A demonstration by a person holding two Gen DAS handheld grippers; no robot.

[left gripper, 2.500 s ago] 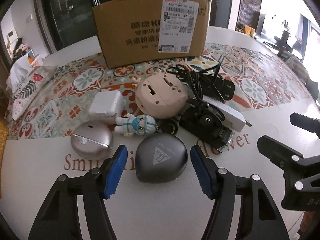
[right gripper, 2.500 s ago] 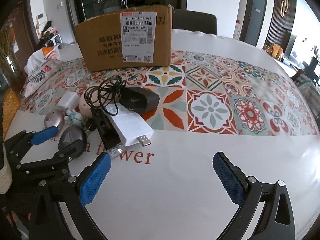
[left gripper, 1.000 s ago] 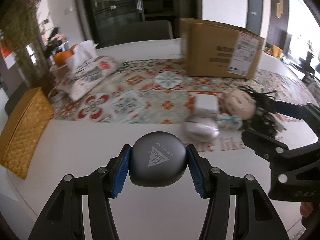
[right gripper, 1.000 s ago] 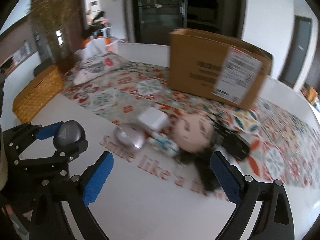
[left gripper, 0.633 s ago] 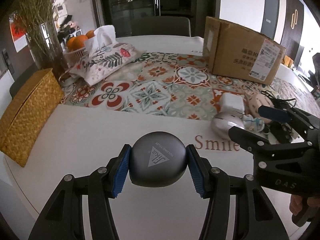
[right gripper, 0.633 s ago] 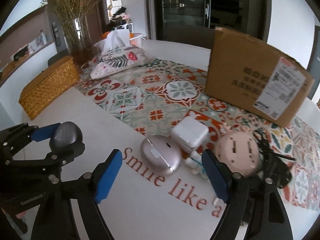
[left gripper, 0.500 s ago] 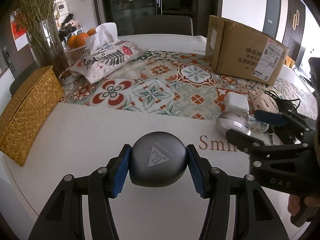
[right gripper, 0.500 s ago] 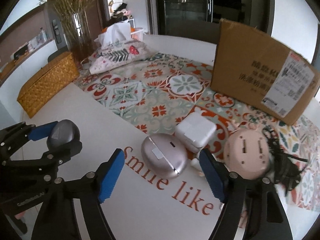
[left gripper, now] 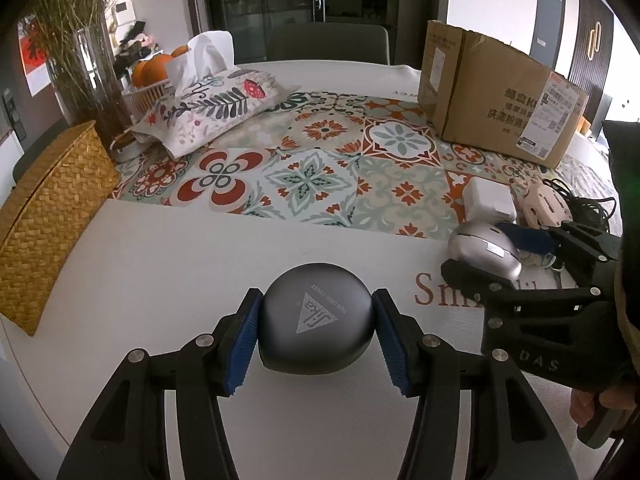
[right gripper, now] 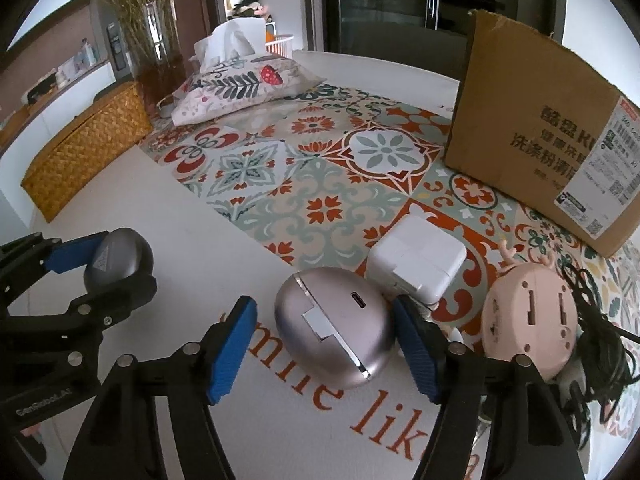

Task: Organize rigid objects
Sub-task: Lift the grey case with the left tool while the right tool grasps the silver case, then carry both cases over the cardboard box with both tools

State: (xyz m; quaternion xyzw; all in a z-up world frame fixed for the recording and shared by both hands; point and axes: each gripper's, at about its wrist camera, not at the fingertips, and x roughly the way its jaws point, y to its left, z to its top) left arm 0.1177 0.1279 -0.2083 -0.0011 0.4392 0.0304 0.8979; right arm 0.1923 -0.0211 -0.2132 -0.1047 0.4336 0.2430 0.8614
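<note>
My left gripper (left gripper: 318, 306) is shut on a dark grey rounded case (left gripper: 316, 332) with a triangle logo, held just above the white table (left gripper: 168, 264). The right wrist view shows the same case (right gripper: 120, 256) at the far left. A silver-pink oval case (right gripper: 332, 328) lies on the table between the pads of my right gripper (right gripper: 324, 312), whose jaws are closing. A gap still shows at the left pad (right gripper: 230, 344). In the left wrist view, the right gripper (left gripper: 486, 252) straddles that silver case (left gripper: 480, 246).
Behind the silver case lie a white charger (right gripper: 416, 264), a pink round gadget (right gripper: 528, 328) and black cables (right gripper: 600, 344). A cardboard box (right gripper: 540, 140) stands on the patterned runner. A wicker box (right gripper: 84, 152), tissue cover (right gripper: 240, 84) and vase stand at the left.
The left gripper picked up the grey case and carried it left, away from the pile. The right gripper came down over the silver case and its jaws narrowed around it.
</note>
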